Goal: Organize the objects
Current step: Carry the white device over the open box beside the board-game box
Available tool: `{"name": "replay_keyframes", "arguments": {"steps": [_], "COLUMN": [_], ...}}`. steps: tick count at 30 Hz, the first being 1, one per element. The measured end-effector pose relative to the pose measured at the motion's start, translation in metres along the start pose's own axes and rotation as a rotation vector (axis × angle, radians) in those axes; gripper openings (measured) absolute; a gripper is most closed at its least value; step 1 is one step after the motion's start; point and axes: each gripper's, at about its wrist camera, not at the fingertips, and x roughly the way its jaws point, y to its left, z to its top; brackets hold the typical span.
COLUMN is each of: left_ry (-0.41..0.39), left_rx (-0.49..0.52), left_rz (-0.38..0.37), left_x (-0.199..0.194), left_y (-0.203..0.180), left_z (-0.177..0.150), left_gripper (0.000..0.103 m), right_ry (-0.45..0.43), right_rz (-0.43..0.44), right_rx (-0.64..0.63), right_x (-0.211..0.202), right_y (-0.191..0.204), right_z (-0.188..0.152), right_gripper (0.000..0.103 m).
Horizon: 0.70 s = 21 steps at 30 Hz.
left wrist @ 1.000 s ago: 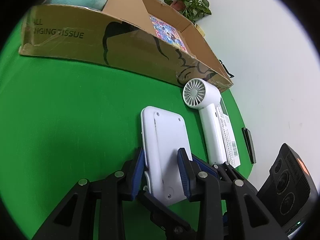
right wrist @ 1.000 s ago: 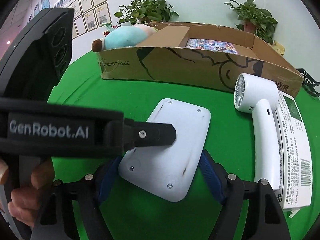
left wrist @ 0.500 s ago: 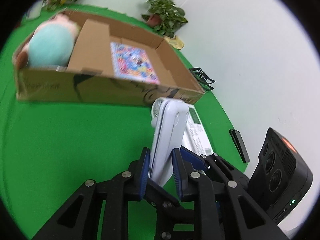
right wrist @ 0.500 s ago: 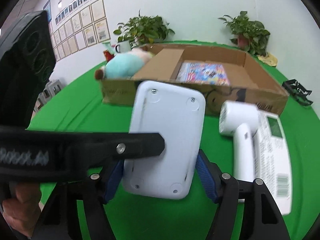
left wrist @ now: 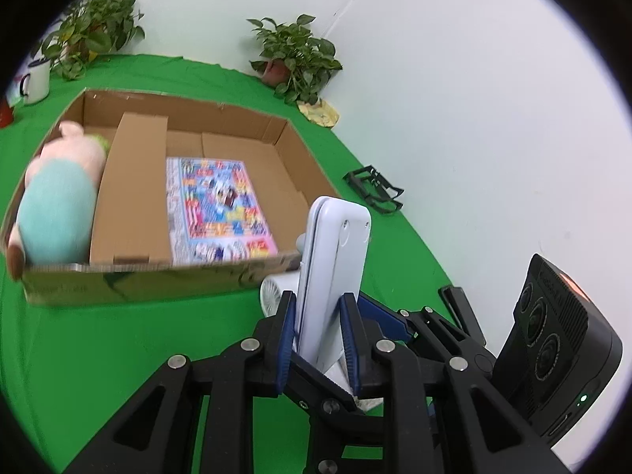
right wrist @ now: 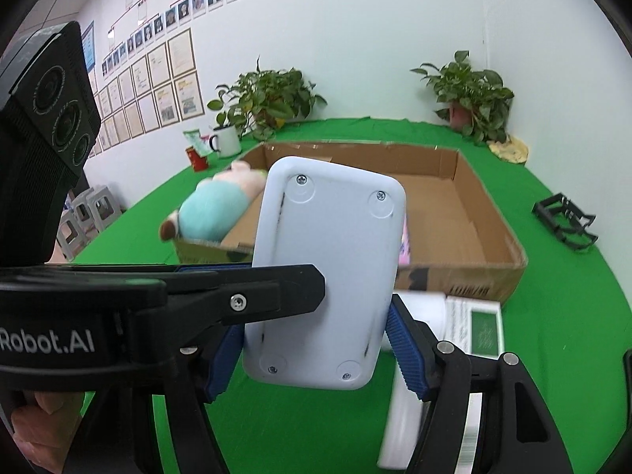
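While left hand-held gripper clamps white device, right hand-held gripper apart, green tablecloth, white walls.

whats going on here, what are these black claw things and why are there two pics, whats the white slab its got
There is no robot. A person carries two hand-held grippers, each with a fisheye camera looking along its fingers, so you get one picture per gripper.

In the left gripper's picture, blue-padded fingers are clamped on a flat white device, held upright and seen nearly edge-on. The right gripper's picture shows that device from its screwed back, with the left gripper reaching in from the side. The right gripper's jaws stand wide on either side, open.

Beyond, on the green tabletop, is a cardboard box holding a plush toy and a colourful booklet. A white handheld fan and a printed white box lie in front.
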Motion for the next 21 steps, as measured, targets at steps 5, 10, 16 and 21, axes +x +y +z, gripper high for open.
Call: {"name": "replay_keyframes", "arguments": {"steps": [5, 10, 16, 21], "left_ry": [-0.005, -0.007, -0.001, 0.001], "left_rx": [0.010, 0.016, 0.010, 0.016], "left_rz": [-0.007, 0.002, 0.001, 0.006], "left_x": [0.000, 0.003, 0.009, 0.018], "left_y": [-0.010, -0.015, -0.017, -0.018], "left_z": [0.026, 0.044, 0.063, 0.080], "left_gripper": [0.021, 0.021, 0.021, 0.021], "right_ry": [-0.017, -0.024, -0.023, -0.024], "right_rz": [-0.010, -0.006, -0.005, -0.004], "right_rx": [-0.002, 0.001, -0.005, -0.001], "right_x": [-0.002, -0.001, 0.005, 0.014], "right_y": [-0.010, -0.022, -0.033, -0.043], "right_z": [0.029, 0.058, 0.080, 0.095], "right_gripper": [0.066, 0.066, 0.066, 0.066]}}
